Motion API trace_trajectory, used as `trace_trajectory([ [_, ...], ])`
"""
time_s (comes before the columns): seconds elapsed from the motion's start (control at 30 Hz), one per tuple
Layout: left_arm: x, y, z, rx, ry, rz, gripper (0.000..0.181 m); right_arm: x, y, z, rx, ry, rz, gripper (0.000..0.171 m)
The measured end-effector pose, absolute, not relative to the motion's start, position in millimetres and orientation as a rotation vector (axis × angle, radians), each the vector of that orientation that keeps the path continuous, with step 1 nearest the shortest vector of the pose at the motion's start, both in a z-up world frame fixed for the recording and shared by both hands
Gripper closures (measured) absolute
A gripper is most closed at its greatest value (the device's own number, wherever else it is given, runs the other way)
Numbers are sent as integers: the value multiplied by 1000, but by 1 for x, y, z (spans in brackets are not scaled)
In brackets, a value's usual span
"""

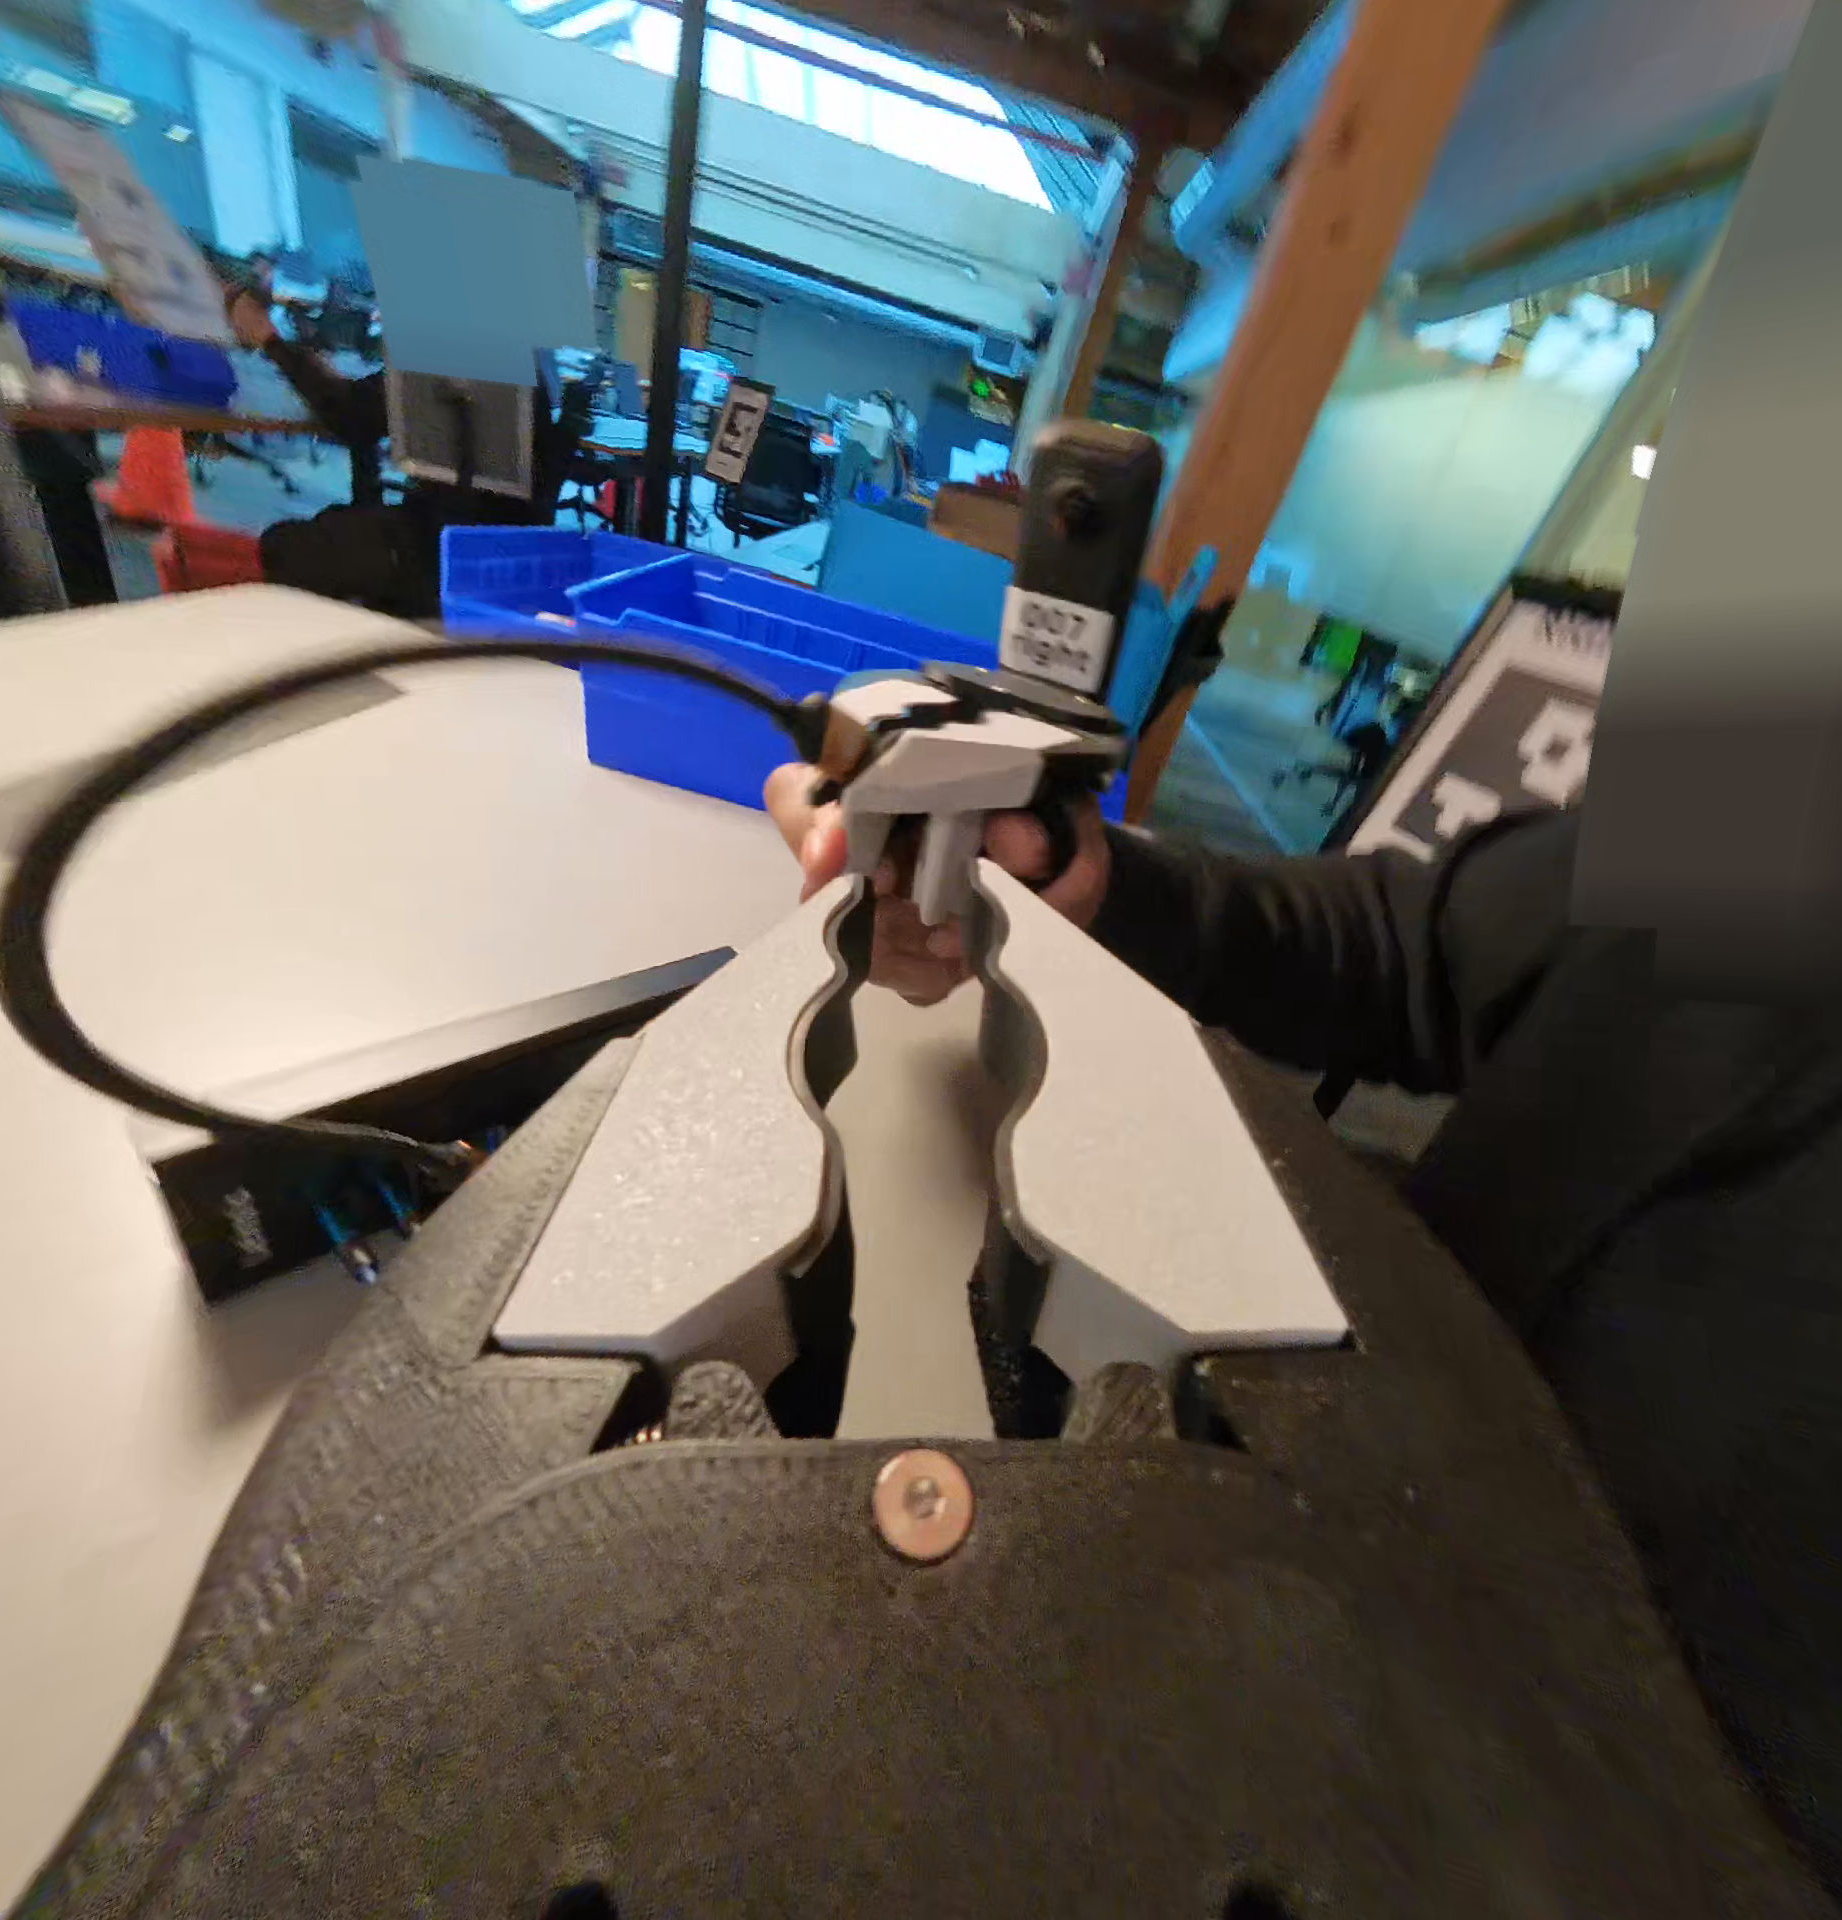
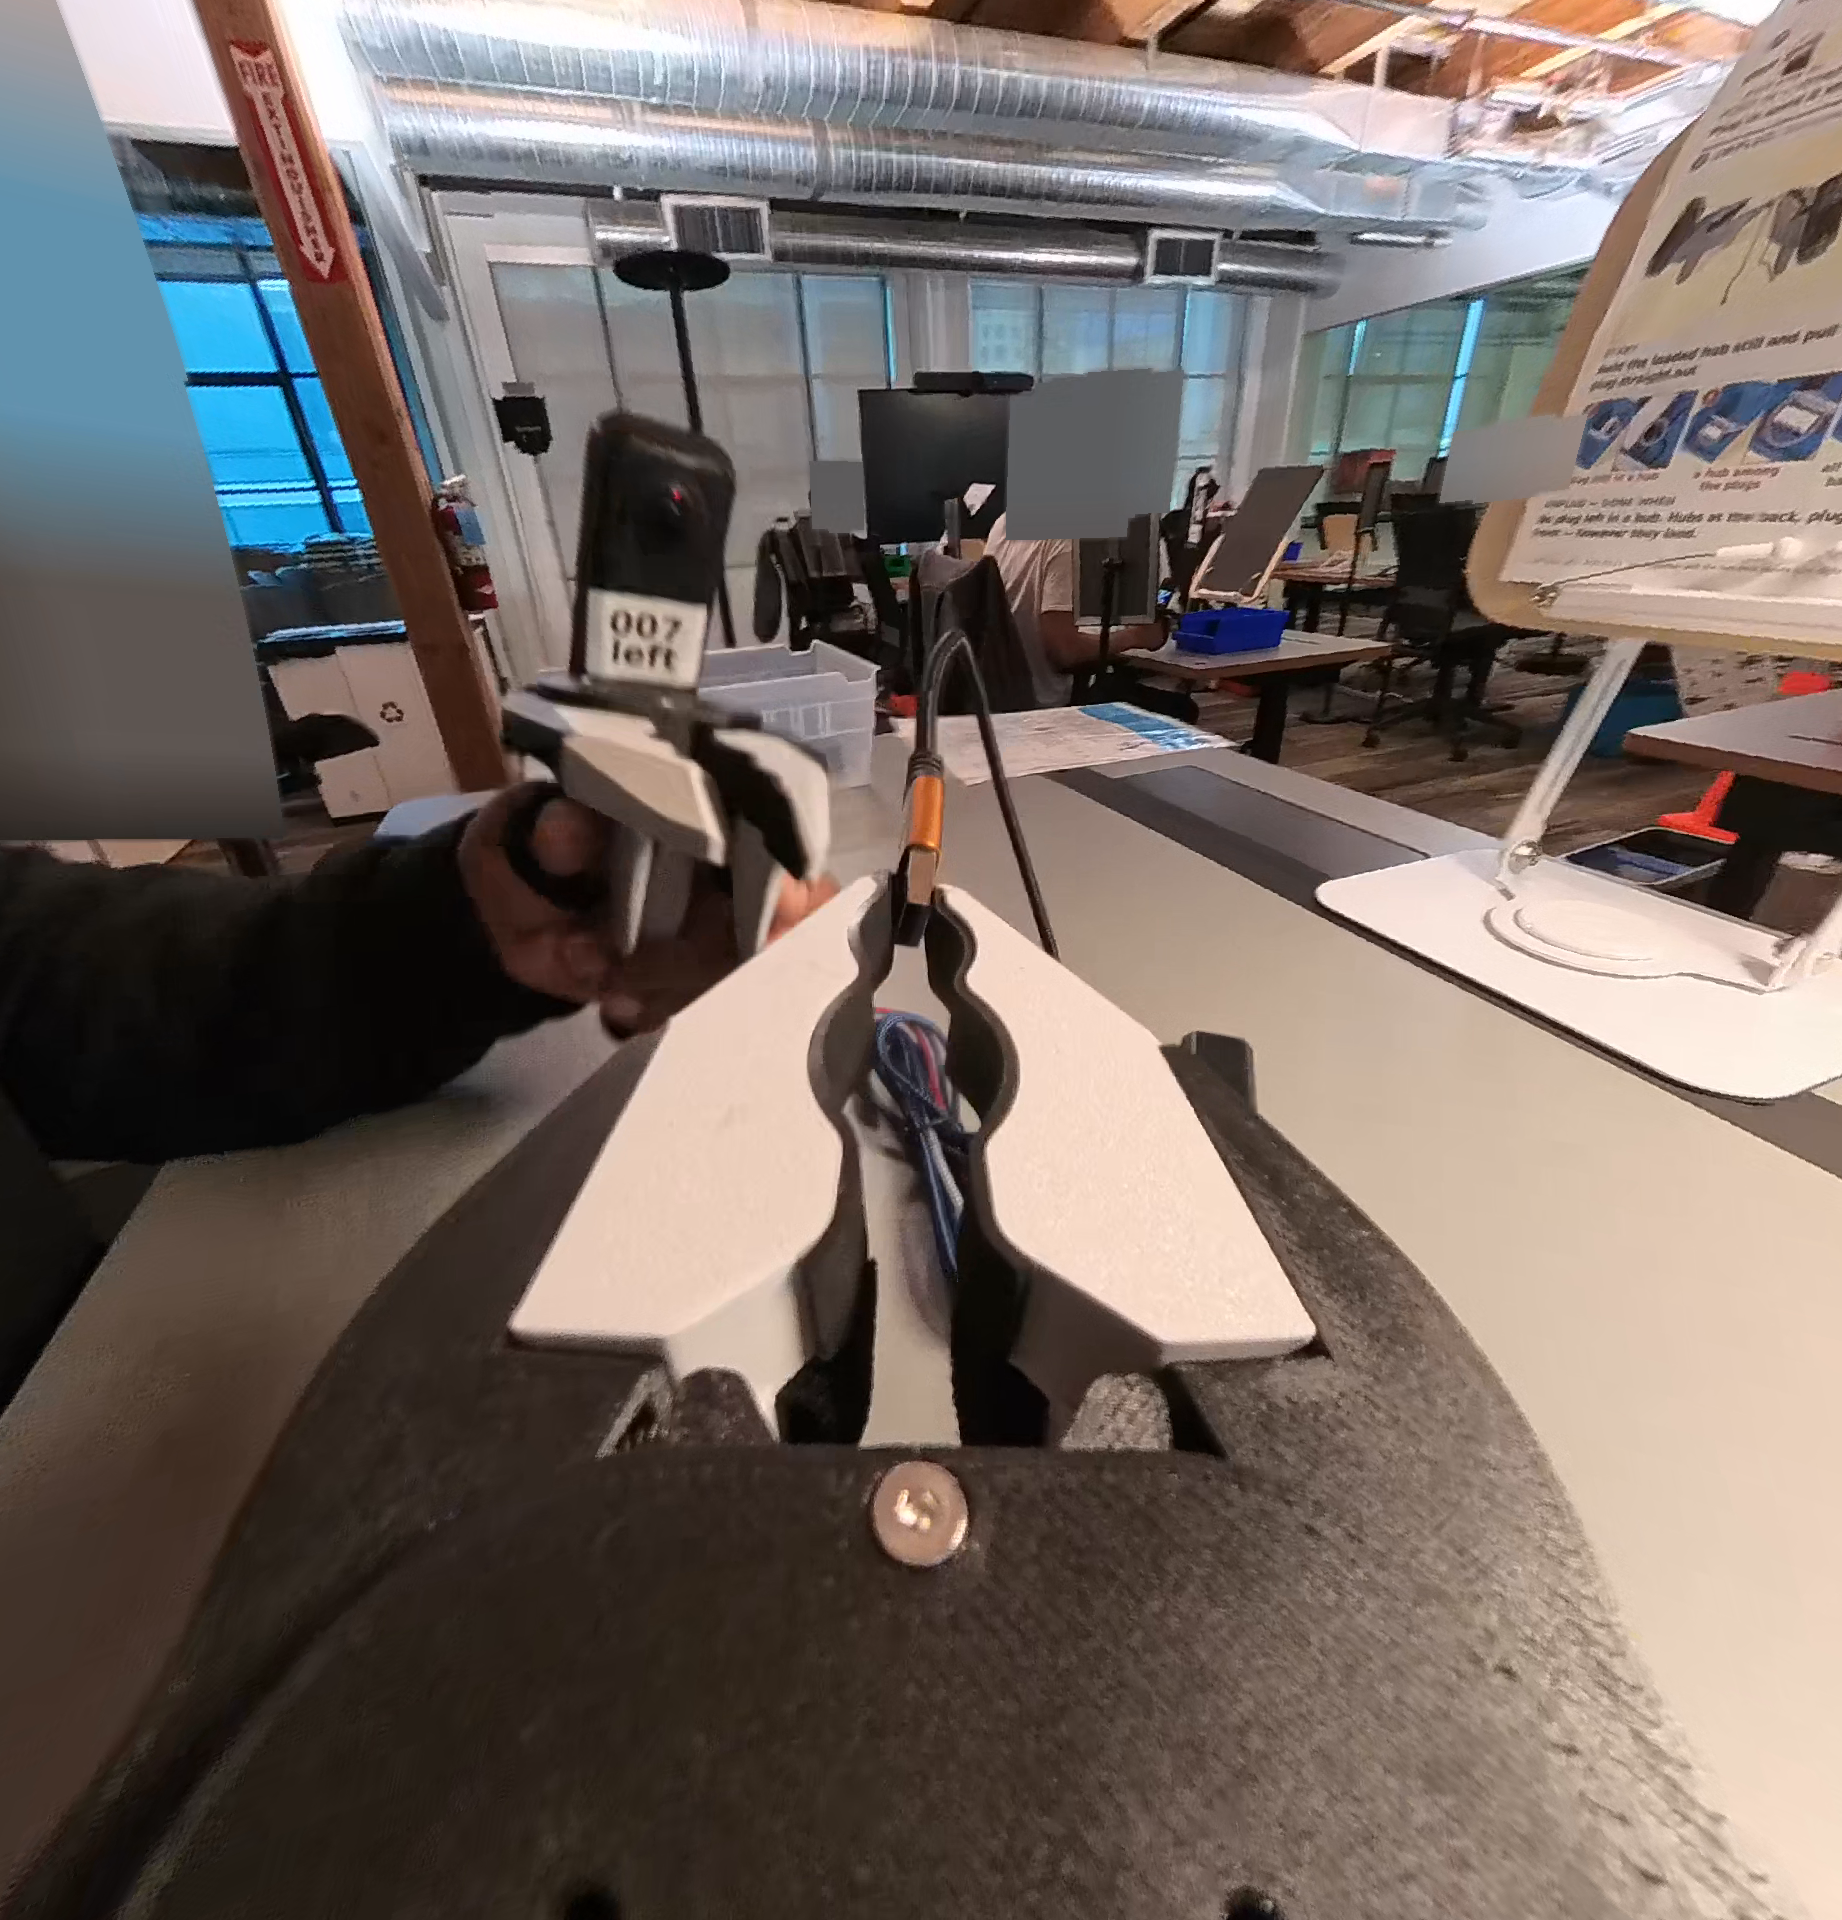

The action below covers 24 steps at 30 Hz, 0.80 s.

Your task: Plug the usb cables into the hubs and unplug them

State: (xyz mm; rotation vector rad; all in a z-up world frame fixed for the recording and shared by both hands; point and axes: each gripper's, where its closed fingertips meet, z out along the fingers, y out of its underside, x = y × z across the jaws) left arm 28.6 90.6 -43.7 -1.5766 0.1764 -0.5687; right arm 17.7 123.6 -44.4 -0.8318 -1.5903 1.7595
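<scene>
My right gripper [image 2: 909,902] is shut on a USB plug with an orange collar [image 2: 922,821] and holds it upright above the grey table [image 2: 1312,1195]. The plug's black cable [image 1: 96,831] arcs left and down to a black hub [image 1: 242,1216] lying on the table, with blue plugs at its side. Blue cables [image 2: 922,1132] show under the right fingers. My left gripper [image 1: 917,894] is open and empty, raised off the table and facing the right gripper [image 1: 865,743]. The left gripper also shows in the right wrist view [image 2: 719,800], held in a hand with a black sleeve.
Two blue bins [image 1: 709,644] stand at the table's far edge. A white stand [image 2: 1582,914] with an instruction sheet [image 2: 1748,312] stands on the right side. A black strip [image 2: 1239,821] runs across the tabletop. A wooden post [image 2: 335,416] rises behind. The black hub [image 1: 242,1216] is about 15 centimeters from both grippers' fingertips.
</scene>
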Motion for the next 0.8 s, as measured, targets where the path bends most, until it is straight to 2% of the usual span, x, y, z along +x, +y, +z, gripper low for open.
trace_trajectory([
  [0.23, 15, 56, 0, -1467, 365, -137, 155, 40, 105, -72, -695, -1928, 1743, 167],
  [0.43, 34, 65, -71, -1788, 528, -201, 147, 63, 84, -116, -547, -2259, 1569, 166],
  [0.6, 59, 77, -124, -1985, 650, -199, 148, 70, 80, -131, -507, -2347, 1494, 166],
  [0.8, 68, 88, -151, -2048, 707, -145, 173, 70, 84, -131, -495, -2342, 1495, 166],
])
